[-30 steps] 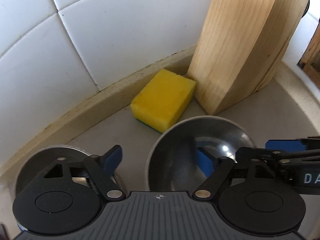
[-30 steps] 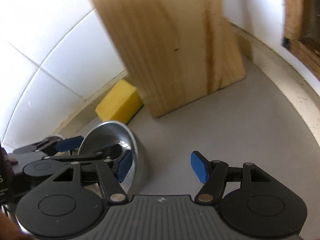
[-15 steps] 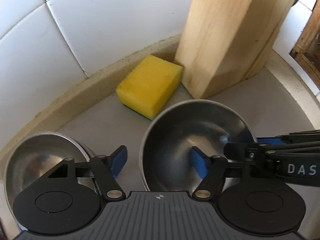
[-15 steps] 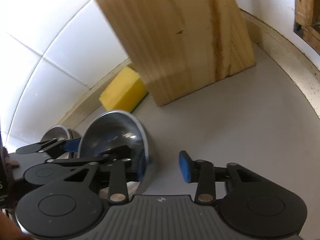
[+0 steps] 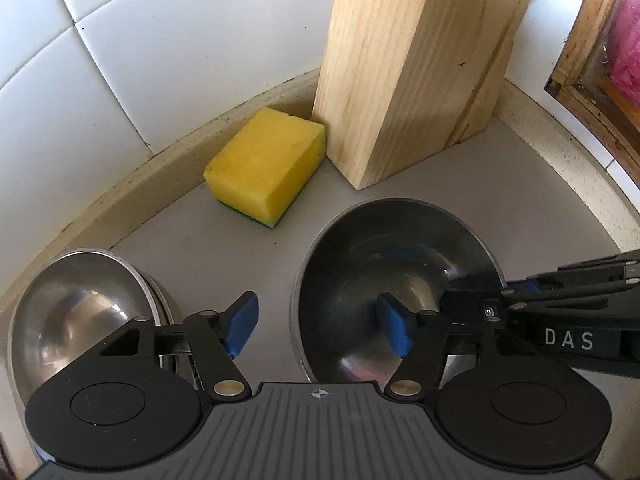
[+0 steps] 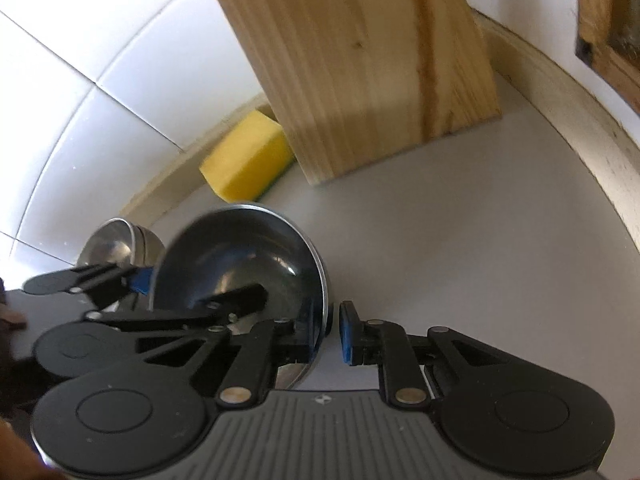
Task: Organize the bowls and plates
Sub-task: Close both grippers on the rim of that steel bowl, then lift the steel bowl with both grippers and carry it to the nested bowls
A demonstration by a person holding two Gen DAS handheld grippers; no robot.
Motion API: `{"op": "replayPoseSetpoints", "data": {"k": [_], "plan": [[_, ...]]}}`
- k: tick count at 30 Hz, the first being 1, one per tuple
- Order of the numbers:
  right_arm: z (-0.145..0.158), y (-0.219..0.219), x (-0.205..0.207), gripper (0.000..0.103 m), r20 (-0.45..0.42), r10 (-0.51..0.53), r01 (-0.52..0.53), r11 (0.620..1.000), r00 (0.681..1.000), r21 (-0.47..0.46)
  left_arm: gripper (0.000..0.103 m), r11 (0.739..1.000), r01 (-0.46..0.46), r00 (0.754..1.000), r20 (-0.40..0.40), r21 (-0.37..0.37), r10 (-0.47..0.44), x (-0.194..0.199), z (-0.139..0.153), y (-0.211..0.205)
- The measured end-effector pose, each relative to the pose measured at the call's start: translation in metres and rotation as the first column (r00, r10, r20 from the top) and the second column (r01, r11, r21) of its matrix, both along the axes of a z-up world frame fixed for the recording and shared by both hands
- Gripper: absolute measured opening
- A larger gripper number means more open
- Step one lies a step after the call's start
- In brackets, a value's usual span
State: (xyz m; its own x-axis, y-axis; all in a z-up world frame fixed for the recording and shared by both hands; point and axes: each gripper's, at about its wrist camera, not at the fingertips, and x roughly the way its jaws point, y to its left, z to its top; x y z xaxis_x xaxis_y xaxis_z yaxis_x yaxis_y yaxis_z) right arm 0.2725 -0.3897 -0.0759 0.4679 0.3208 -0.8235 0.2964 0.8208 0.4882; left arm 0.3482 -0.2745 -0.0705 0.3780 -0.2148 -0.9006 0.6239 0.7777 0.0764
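we have two steel bowls on the grey counter (image 5: 520, 184), set near the tiled wall. the larger steel bowl (image 5: 396, 280) sits in front of the wooden block (image 5: 416, 64), and the smaller steel bowl (image 5: 80, 312) stands to its left, well clear of it, close to the raised edge of the counter. a yellow sponge (image 5: 266, 170) lies against the foot of the block, out of the way of both bowls.

our right hand-held gripper (image 6: 332, 336) is clenched on the right-hand rim of the larger bowl: one blue pad is inside the wall, the other outside, and the thin steel is pinched between them. a rim pinch seems the sensible hold here, since the bowl is too wide to span and the wall is thin enough to bite.

our left hand-held gripper (image 5: 318, 326) straddles the opposite side of the same bowl. its right pad hangs inside the bowl and its left pad is over the bare counter between the two bowls, so the near-left rim lies between them. the jaws are partly apart and have just been closing, but we see no pad pressing on the steel, so we read this one as released, not yet gripping.

we judge the step in hand to be lifting the larger bowl, probably to bring it together with the smaller one. the polished rim could slip under a one-sided pinch.
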Motion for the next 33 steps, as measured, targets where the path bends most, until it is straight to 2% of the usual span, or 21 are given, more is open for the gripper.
{"op": "replayPoseSetpoints", "data": {"k": [3, 8, 12, 15, 19, 23, 27, 33], "plan": [[-0.003, 0.003, -0.005, 0.0, 0.001, -0.006, 0.006, 0.999, 1.0, 0.037, 0.074, 1.0, -0.003, 1.0, 0.001, 0.013, 0.003, 0.0, -0.002, 0.003], [-0.006, 0.0, -0.001, 0.0, 0.007, -0.053, 0.053, 0.994, 0.999, 0.098, 0.075, 0.999, -0.02, 1.0, 0.005, 0.039, 0.02, 0.0, -0.005, 0.005], [-0.006, 0.008, 0.002, 0.0, 0.019, -0.042, 0.039, 0.993, 0.999, 0.11, 0.071, 0.999, 0.02, 1.0, -0.003, 0.035, -0.019, -0.011, -0.005, -0.005], [-0.008, 0.01, 0.001, 0.0, 0.013, -0.02, 0.019, 0.994, 1.0, 0.111, 0.069, 0.998, 0.043, 0.999, 0.025, 0.054, -0.045, -0.02, -0.005, -0.011], [-0.008, 0.001, -0.004, 0.0, 0.01, -0.045, 0.044, 0.992, 0.999, 0.122, 0.062, 0.999, 0.038, 0.999, -0.01, 0.006, -0.038, -0.018, 0.0, -0.008], [-0.005, -0.009, -0.009, 0.0, 0.01, -0.072, 0.07, 0.989, 0.997, 0.132, 0.06, 0.999, 0.051, 0.999, 0.007, -0.003, -0.051, -0.023, 0.004, -0.01], [0.001, -0.014, -0.013, 0.0, 0.019, -0.088, 0.085, 0.988, 0.996, 0.127, 0.052, 0.998, 0.058, 0.998, 0.008, -0.024, -0.058, -0.025, 0.01, -0.01], [0.012, -0.017, -0.02, 0.0, 0.035, -0.095, 0.09, 0.988, 0.995, 0.125, 0.053, 0.997, 0.059, 0.998, 0.035, -0.043, -0.057, -0.027, 0.022, -0.01]]}}
